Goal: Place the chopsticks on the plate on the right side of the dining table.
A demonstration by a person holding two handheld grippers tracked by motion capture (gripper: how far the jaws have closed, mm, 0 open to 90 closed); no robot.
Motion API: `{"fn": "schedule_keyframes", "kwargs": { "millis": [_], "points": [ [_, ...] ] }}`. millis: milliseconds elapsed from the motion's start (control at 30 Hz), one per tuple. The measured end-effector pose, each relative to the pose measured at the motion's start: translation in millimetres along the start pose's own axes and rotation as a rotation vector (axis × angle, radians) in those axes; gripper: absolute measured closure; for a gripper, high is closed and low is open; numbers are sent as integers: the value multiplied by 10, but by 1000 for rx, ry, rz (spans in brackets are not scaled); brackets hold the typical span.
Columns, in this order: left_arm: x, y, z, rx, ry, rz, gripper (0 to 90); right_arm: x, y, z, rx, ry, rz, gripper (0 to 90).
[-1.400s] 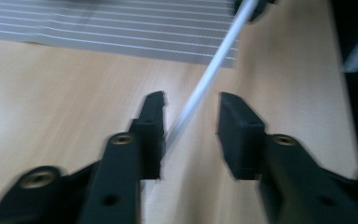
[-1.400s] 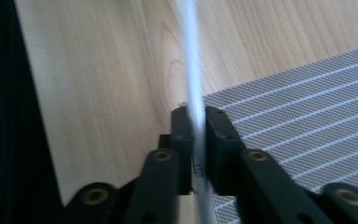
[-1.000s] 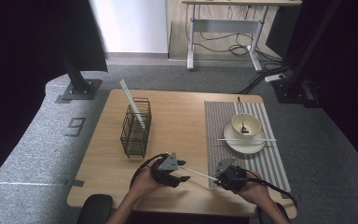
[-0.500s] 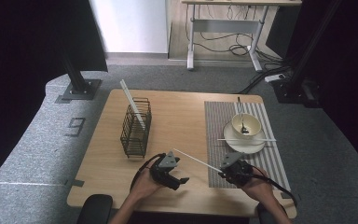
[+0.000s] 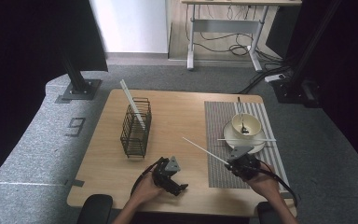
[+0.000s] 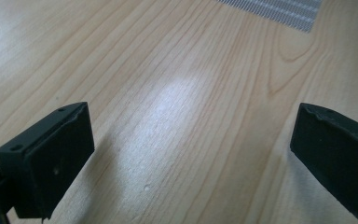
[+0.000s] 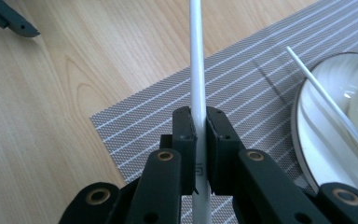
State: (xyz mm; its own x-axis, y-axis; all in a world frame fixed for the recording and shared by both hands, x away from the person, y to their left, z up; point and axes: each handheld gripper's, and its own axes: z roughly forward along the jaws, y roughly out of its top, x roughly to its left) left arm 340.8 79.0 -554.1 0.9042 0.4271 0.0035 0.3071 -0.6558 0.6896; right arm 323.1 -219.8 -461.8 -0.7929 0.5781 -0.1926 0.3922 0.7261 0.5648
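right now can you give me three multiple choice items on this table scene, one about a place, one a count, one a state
1. Where does the wire basket stand?
A. on the bare wood on the table's left half
B. on the striped mat
C. on the plate

2. How many white chopsticks show in the high view?
A. one
B. two
C. three

3. How does the right gripper stand?
A. open over the bowl
B. shut on a chopstick
C. open, lying on the mat

Answers:
1. A, the basket sits on wood, apart from the striped mat.
2. C, one leans in the basket, one lies across the plate, one is the held chopstick.
3. B, the right gripper view shows both pads pressed on the white stick, while the left gripper stands open over bare wood.
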Motion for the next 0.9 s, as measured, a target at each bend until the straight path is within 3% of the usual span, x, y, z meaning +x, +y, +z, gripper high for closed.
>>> {"fn": "schedule_keyframes", "kwargs": {
  "millis": [167,267,600,900],
  "points": [
    [2,8,25,36,16,-3,0,-110,-64,-25,0,-20,35,827],
    [19,8,37,40,9,-31,0,-180,-114,-40,3,-32,59,827],
    [22,9,36,43,10,-28,0,-431,-283,-57,24,-83,133,827],
    [23,8,36,45,9,-26,0,-651,-477,-10,76,-127,195,827]
  ]
}}
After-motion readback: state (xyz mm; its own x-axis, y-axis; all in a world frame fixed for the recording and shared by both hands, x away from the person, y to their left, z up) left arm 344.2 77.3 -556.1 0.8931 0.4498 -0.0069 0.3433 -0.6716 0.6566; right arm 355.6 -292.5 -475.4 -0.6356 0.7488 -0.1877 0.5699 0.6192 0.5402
